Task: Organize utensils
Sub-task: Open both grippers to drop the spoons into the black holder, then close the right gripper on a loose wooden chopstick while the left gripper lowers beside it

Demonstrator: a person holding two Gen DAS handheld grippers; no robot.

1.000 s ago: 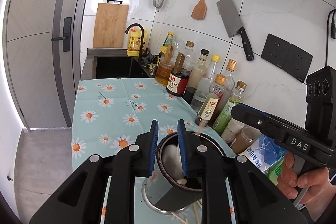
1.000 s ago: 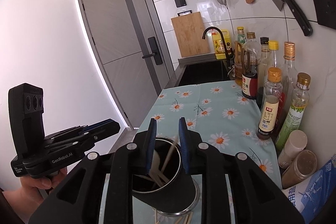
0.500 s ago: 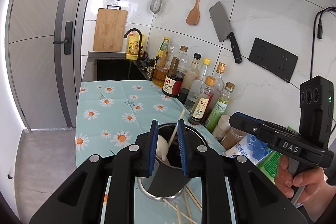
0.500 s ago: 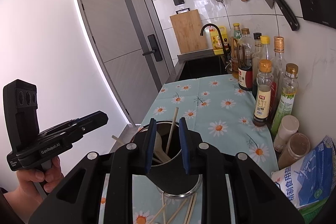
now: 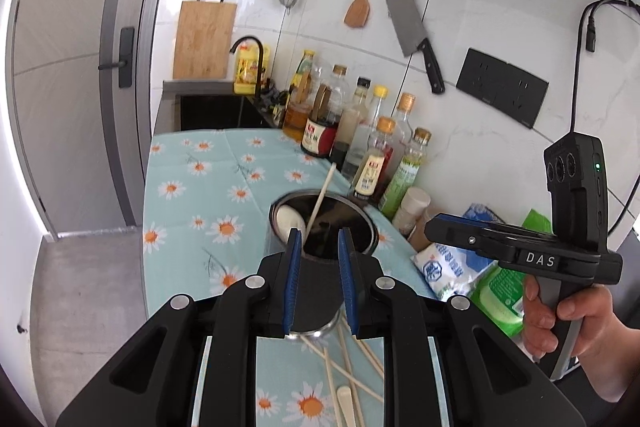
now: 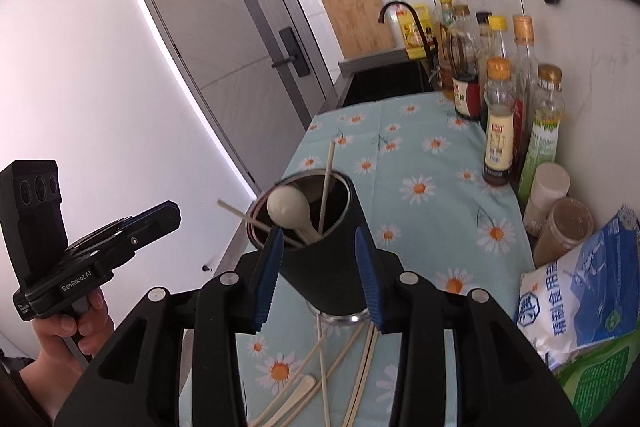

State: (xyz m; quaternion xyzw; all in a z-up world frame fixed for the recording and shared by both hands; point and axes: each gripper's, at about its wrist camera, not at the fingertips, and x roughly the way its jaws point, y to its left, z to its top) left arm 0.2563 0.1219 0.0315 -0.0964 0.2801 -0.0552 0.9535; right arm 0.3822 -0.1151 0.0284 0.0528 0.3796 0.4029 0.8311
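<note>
Holds the left tool (image 5: 320,233) short of the holder (image 5: 316,279), aimed down at it, blue pads a narrow gap apart and pinching nothing. From the right wrist view, shows as clear of the holder's left side, not touching it.

Holds the right tool (image 6: 317,233) on the other side, also aimed down at the holder. Has just been opening its jaws; now parted wider than the left pair, with nothing gripped between them. From the left wrist view, sits off to the holder's right, apart from it.

Grips each handle with 1 hand: left hand (image 6: 68,327) low at the bench edge, right hand (image 5: 568,319) over the bags by the wall.

On the bench (image 6: 420,155), under a daisy cloth: the dark holder, upright, near the front edge. Inside it: 1 white spoon (image 6: 286,207), bowl up at the rim, and 1 chopstick (image 6: 328,179) standing nearly straight up. Leaning out over the left rim: 1 more stick (image 6: 240,213).

Loose on the cloth just in front of the holder's base: several crossed chopsticks (image 6: 324,367) and 1 flat spoon (image 6: 296,393) among them.

Along the wall beyond: a row of bottles (image 6: 498,119), then 2 small jars (image 6: 560,227) and a salt bag (image 6: 580,295) nearer the front.
</note>
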